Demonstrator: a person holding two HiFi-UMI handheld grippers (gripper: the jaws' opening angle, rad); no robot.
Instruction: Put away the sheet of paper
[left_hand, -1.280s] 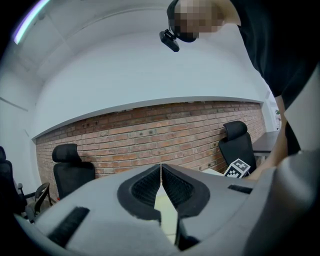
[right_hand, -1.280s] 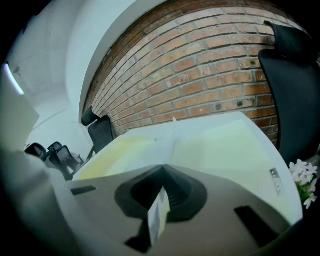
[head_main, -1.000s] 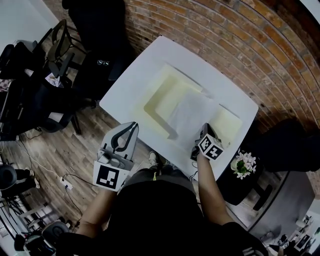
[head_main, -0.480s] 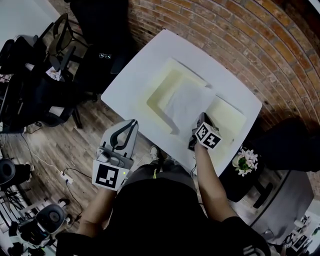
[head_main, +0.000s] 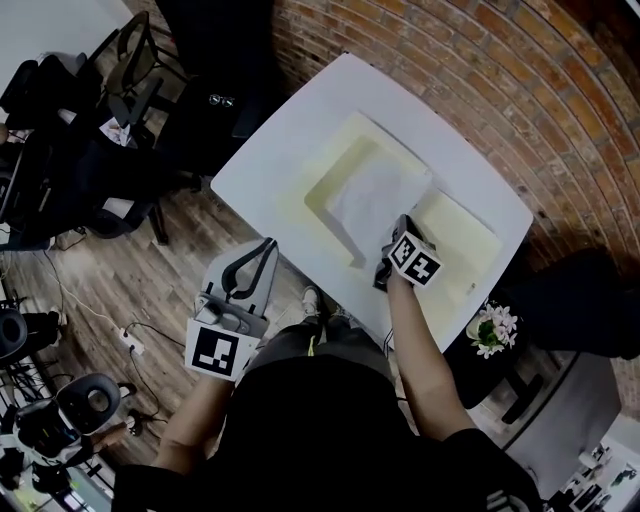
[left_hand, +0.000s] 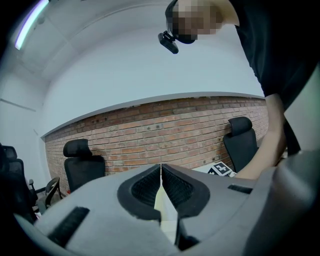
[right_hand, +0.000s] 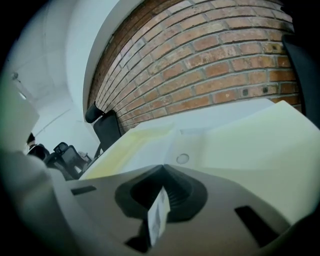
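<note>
A white sheet of paper (head_main: 372, 195) hangs slightly curled over an open pale-yellow folder (head_main: 330, 165) that lies on the white table (head_main: 270, 150). My right gripper (head_main: 402, 228) is shut on the sheet's near right edge. In the right gripper view a strip of the paper (right_hand: 159, 216) shows pinched between the shut jaws, and beyond it lies the folder (right_hand: 250, 145) with its round snap button (right_hand: 182, 158). My left gripper (head_main: 266, 246) is held off the table's near left edge, over the floor. Its jaws (left_hand: 161, 172) are shut with nothing between them.
A brick wall (head_main: 480, 80) runs behind the table. Black office chairs (head_main: 130, 70) and desks stand to the left on the wooden floor (head_main: 150, 290). A pot of white flowers (head_main: 488, 330) sits by the table's near right corner.
My right gripper has carried the sheet a little farther from me, over the folder. The left gripper has stayed where it was.
</note>
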